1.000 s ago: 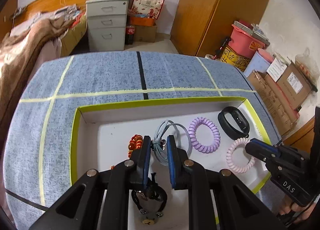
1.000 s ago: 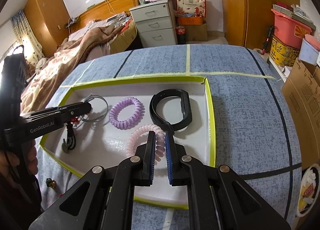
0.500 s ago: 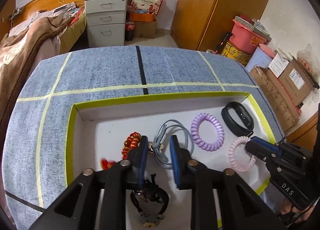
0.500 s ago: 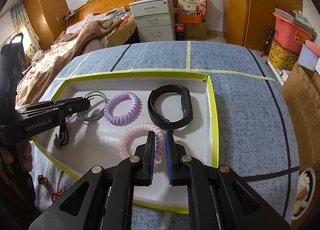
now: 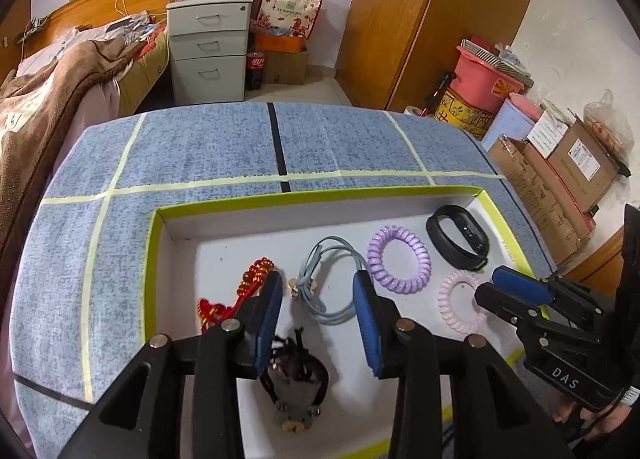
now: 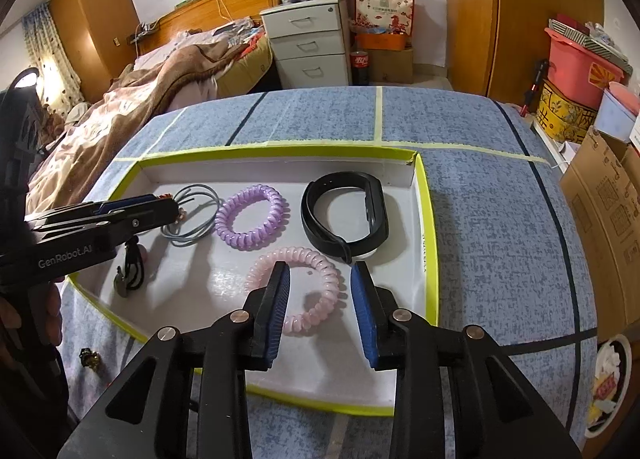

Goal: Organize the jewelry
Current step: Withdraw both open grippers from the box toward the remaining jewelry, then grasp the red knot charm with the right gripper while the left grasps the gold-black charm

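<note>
A white tray with a yellow-green rim [image 5: 154, 259] [image 6: 430, 251] lies on the blue table. In it are a red bead bracelet [image 5: 252, 279], a grey cord necklace [image 5: 320, 283] [image 6: 196, 215], a purple coil band [image 5: 400, 259] [image 6: 252, 219], a pink coil band [image 5: 456, 299] [image 6: 300, 287], a black wristband [image 5: 458, 237] [image 6: 344, 219] and a dark charm piece [image 5: 298, 383] [image 6: 130, 271]. My left gripper [image 5: 316, 299] is open and empty above the necklace and charm. My right gripper [image 6: 320, 291] is open and empty over the pink band.
A small dark trinket [image 6: 89, 357] lies on the table outside the tray's near left rim. A bed [image 6: 140, 99], a grey drawer unit [image 5: 208, 47], a wooden wardrobe [image 5: 432, 19] and cardboard boxes [image 5: 560, 179] stand around the table.
Both grippers went from shut to open. The left gripper rose and drew back a little from the necklace; the red bracelet now shows fully in the tray.
</note>
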